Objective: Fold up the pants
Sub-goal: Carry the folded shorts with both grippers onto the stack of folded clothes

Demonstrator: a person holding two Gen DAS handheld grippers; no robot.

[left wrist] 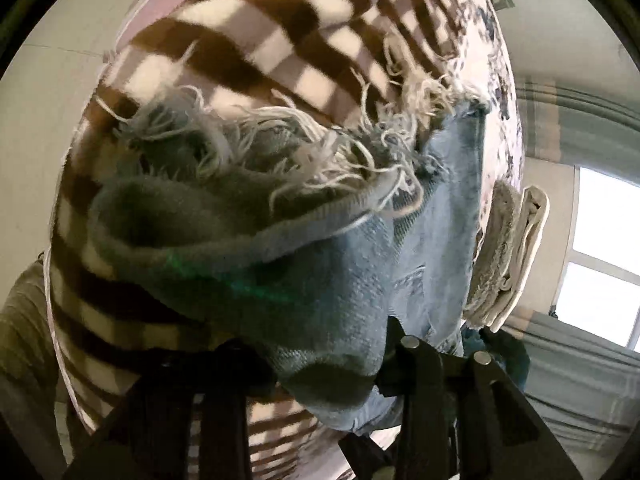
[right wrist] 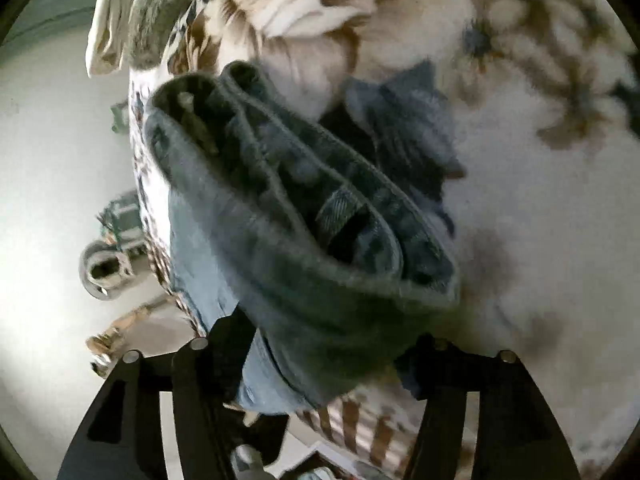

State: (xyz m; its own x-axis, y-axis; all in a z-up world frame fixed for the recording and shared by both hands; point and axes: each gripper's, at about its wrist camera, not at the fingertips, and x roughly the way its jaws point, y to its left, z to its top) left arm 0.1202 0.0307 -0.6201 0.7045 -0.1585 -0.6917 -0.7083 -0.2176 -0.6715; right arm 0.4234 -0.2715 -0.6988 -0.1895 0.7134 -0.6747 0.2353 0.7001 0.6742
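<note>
- Left tongs pinch the jeans at the frayed hem, 12 o'clock; a thin bite could slip
- Right tongs pinch the waistband over the bed; layers may splay

A: ok what else is around here? I can spot a brown-and-cream checked blanket covering most of the surface in the left view.

B: yep, and next to it there's a floral bedspread, white with brown and dark blue blotches. A folded stack of pale towels sits at its edge.

A: bright window on the right with grey-green curtains beside and below it.

B: right view also has some blurry stuff down on the pale floor, a round grey thing and a greenish box. Can't tell what they are.
</note>
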